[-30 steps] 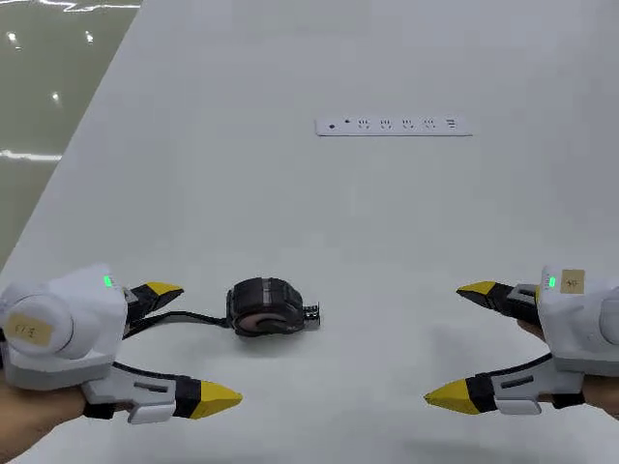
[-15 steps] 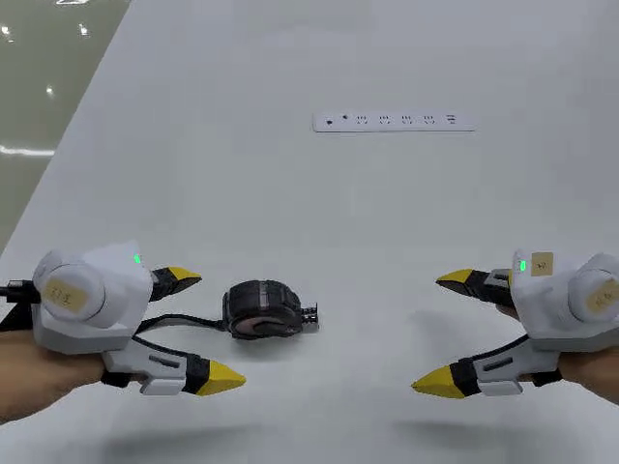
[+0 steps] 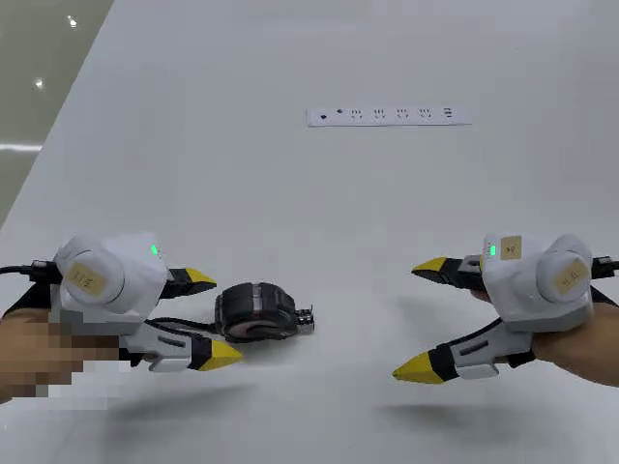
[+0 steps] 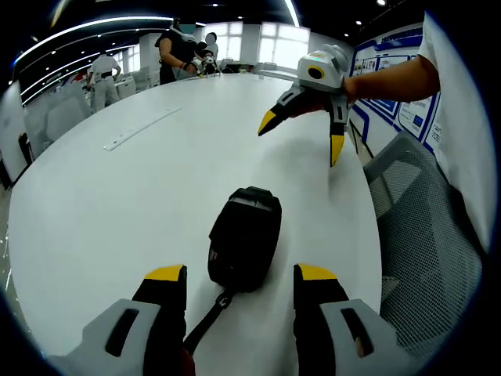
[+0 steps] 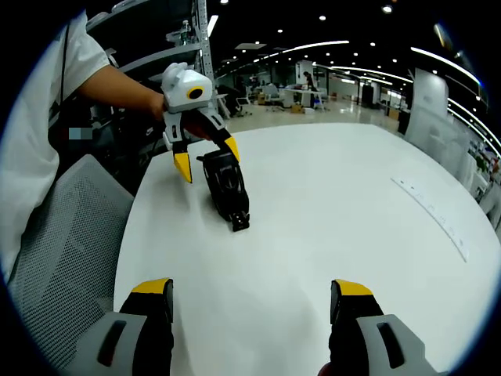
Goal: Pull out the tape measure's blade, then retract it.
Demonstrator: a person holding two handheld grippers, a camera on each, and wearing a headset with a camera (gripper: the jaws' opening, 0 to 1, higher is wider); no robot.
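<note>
The white table (image 3: 290, 193) is broad, smooth and matte, with a rounded near edge in the gripper views. Far across it lies a long, flat white power strip (image 3: 389, 116), running left to right, its sockets in 1 row.

The left gripper (image 3: 221, 316) has a white shell and 2 black jaws with yellow pointed tips. The jaws are spread and hold nothing. The tips sit on either side of the rear end of the tape measure (image 3: 255, 311), with a gap showing on each side. The right gripper (image 3: 408, 320), of the same make, is also spread and empty. It is well apart from the tape measure and points back toward it.

The tape measure is a black, rounded, chunky case lying flat on its side on the table, a reddish-brown disc facing up. Its long axis runs left to right between the 2 grippers. The blade end (image 3: 308, 320) points at the right gripper. A thin black strap (image 4: 205, 329) trails from the rear between the left jaws.
</note>
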